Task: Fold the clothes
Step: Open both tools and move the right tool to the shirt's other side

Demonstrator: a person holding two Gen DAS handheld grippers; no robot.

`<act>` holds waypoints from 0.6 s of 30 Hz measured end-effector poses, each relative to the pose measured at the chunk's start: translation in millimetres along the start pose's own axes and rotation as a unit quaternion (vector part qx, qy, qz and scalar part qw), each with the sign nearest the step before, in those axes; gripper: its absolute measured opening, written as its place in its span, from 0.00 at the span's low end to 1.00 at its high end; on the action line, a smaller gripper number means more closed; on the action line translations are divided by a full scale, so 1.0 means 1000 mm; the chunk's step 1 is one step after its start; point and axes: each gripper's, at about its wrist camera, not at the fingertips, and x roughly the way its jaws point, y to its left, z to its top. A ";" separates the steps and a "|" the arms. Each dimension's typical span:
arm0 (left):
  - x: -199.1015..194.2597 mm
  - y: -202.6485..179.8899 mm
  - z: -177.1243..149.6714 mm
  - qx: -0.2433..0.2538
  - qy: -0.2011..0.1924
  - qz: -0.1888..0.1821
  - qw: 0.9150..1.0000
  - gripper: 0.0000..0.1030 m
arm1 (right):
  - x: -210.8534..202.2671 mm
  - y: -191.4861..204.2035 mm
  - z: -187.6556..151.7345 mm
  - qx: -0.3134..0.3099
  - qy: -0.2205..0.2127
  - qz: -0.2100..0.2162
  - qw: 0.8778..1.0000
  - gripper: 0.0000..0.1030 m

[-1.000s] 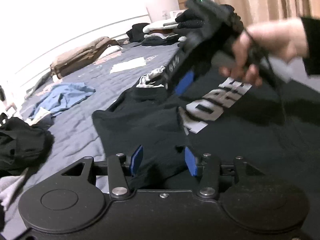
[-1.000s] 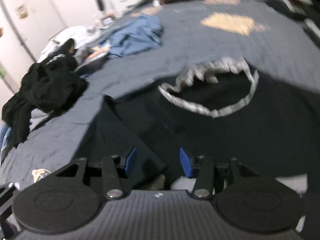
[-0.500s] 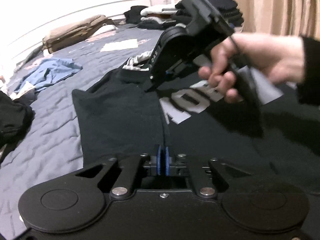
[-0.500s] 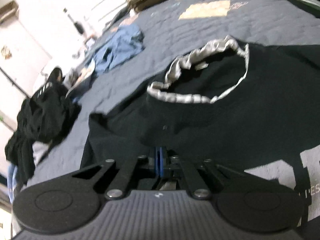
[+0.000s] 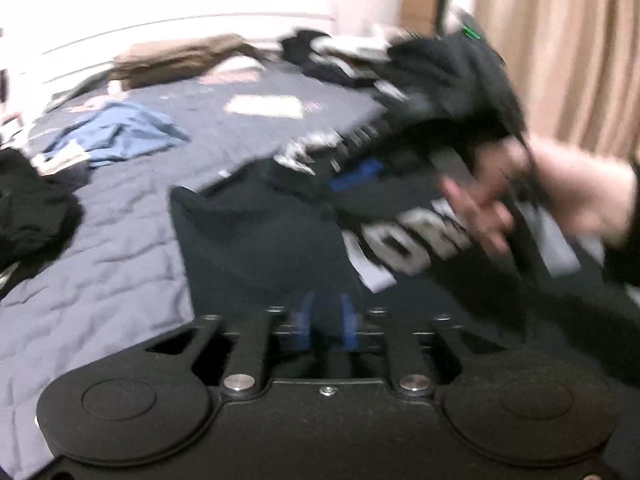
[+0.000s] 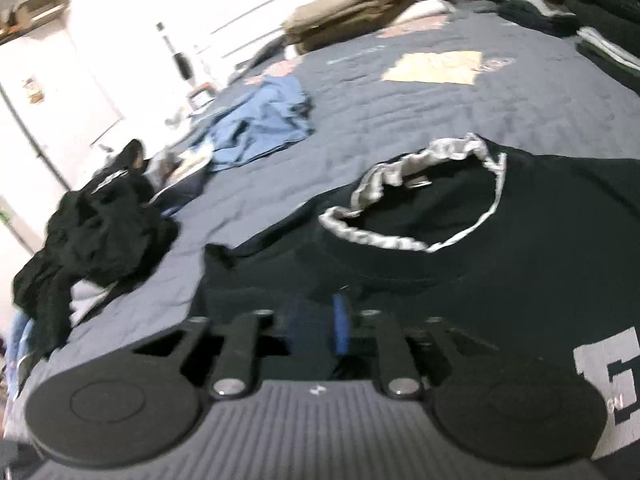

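1. On the bed (image 6: 400, 104), a quilted slate-blue cover with stitched ripples carries everything; it is soft and puckered, with a pale square patch printed near its far side.
2. At the far left a crumpled black heap (image 6: 92, 236) sits by the bed's edge, and a rumpled light-blue garment (image 6: 260, 124) lies beyond it, well apart from the work.
3. A folded tan bundle (image 6: 356, 12) rests against the far wall, and a stack of dark and white folded clothes (image 6: 560, 4) fills the far right corner.
4. Bare quilt stays open between the black heap and the black T-shirt (image 6: 520, 280), and again beyond the shirt's collar toward the pale patch.
5. The black T-shirt lies spread flat in the near middle, matte cotton with a grey-white ribbed collar (image 6: 400, 184) puckered into a loose ring and blocky pale lettering on its chest; its left sleeve edge ends in a sharp corner on the quilt.
6. The left tongs (image 5: 324, 322) sit low over the shirt's near left part, blue pads parting, dark cloth showing between them without being pinched.
7. The right tongs (image 6: 316, 324), also opening with pads apart, hover over the shoulder just below the collar; the person's hand (image 5: 560, 196) grips their handle, blurred.
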 end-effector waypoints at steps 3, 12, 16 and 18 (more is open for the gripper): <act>0.000 0.005 0.004 -0.022 -0.009 0.019 1.000 0.37 | 0.001 0.006 -0.008 -0.025 0.020 -0.008 0.999 0.42; -0.001 0.003 0.017 -0.084 -0.024 0.012 0.996 0.57 | -0.072 -0.028 -0.023 0.002 -0.038 -0.052 0.998 0.45; 0.000 -0.021 0.020 -0.088 -0.029 -0.027 0.995 0.57 | -0.117 -0.061 -0.028 0.017 -0.072 -0.089 0.993 0.48; 0.000 -0.032 0.023 -0.099 -0.031 -0.054 0.993 0.57 | -0.137 -0.082 -0.032 0.037 -0.084 -0.106 0.990 0.49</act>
